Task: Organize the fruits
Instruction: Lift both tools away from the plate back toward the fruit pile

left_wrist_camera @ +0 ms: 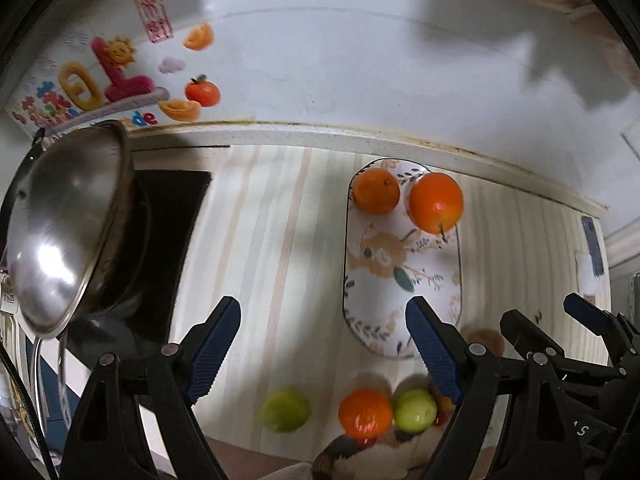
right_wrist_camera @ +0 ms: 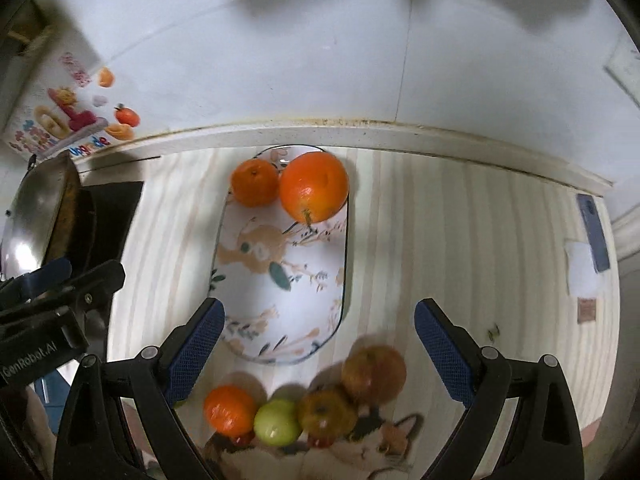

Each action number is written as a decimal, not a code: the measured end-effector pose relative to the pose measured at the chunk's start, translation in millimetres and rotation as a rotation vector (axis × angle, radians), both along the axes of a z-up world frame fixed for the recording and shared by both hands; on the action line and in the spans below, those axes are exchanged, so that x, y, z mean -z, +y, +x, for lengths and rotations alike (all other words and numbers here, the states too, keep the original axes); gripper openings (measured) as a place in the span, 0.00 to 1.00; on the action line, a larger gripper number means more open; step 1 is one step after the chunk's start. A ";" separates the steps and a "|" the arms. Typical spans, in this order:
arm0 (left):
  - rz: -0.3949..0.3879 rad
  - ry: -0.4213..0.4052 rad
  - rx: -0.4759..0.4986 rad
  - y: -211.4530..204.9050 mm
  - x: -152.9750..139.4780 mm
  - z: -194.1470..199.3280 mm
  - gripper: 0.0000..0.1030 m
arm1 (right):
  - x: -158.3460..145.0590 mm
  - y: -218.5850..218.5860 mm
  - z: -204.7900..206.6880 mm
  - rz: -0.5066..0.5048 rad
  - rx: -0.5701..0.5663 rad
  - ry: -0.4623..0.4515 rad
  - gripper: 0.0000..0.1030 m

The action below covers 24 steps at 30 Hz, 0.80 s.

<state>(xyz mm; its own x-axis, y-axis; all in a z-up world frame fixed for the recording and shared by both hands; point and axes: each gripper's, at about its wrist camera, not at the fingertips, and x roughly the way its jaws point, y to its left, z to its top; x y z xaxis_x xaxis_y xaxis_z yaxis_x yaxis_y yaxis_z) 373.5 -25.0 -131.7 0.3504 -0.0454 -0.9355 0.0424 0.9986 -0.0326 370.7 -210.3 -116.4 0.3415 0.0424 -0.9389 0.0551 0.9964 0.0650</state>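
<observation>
- The left gripper [left_wrist_camera: 324, 348] hangs over the table with its jaws spread wide, nothing between them; the right gripper [right_wrist_camera: 318, 346] is likewise agape and empty.
- Near the table's front edge lie a small orange [right_wrist_camera: 229, 410], a green fruit [right_wrist_camera: 277, 422] and two brownish apples [right_wrist_camera: 372, 374], bunched together; another green fruit [left_wrist_camera: 286, 410] sits apart to the left.
- Toward the back edge, an oval floral plate [right_wrist_camera: 280, 308] carries a tangerine [right_wrist_camera: 255, 182] and a big orange [right_wrist_camera: 314, 186].
- The table [right_wrist_camera: 440, 248] is pale striped wood; a steel wok [left_wrist_camera: 64, 232] stands at its left edge, a white wall [right_wrist_camera: 320, 60] behind.
</observation>
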 end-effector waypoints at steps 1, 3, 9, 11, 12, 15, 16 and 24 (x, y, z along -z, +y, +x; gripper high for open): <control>0.009 -0.019 0.010 1.7 -5.7 -9.8 0.82 | -7.5 2.6 -11.2 -0.001 0.006 -0.014 0.95; 0.007 -0.043 0.019 5.9 -14.6 -23.8 0.82 | -18.2 8.5 -27.0 -0.004 0.013 -0.045 0.95; 0.013 -0.128 0.050 16.1 -44.1 -64.9 0.82 | -51.8 25.7 -76.3 -0.023 0.022 -0.131 0.95; 0.008 -0.146 0.057 19.4 -52.4 -75.4 0.82 | -61.1 33.1 -90.4 -0.025 0.020 -0.150 0.95; 0.005 -0.153 0.055 21.3 -55.6 -79.4 0.82 | -64.3 34.8 -93.4 -0.025 0.023 -0.157 0.95; -0.024 -0.158 0.054 28.5 -63.9 -89.9 0.82 | -73.2 38.0 -104.7 -0.003 0.036 -0.171 0.95; -0.027 -0.158 0.056 29.8 -65.5 -92.2 0.82 | -76.2 37.9 -108.2 0.015 0.043 -0.174 0.95; -0.063 -0.154 0.054 37.0 -62.8 -97.1 0.96 | -82.6 21.2 -116.4 0.093 0.095 -0.176 0.95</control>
<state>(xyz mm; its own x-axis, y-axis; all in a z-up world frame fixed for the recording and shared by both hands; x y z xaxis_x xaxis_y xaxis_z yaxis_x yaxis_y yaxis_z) 276.4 11.9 -68.8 0.4846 -0.1247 -0.8658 0.1057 0.9909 -0.0835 254.3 -189.2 -33.7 0.5061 0.0860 -0.8582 0.1283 0.9764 0.1736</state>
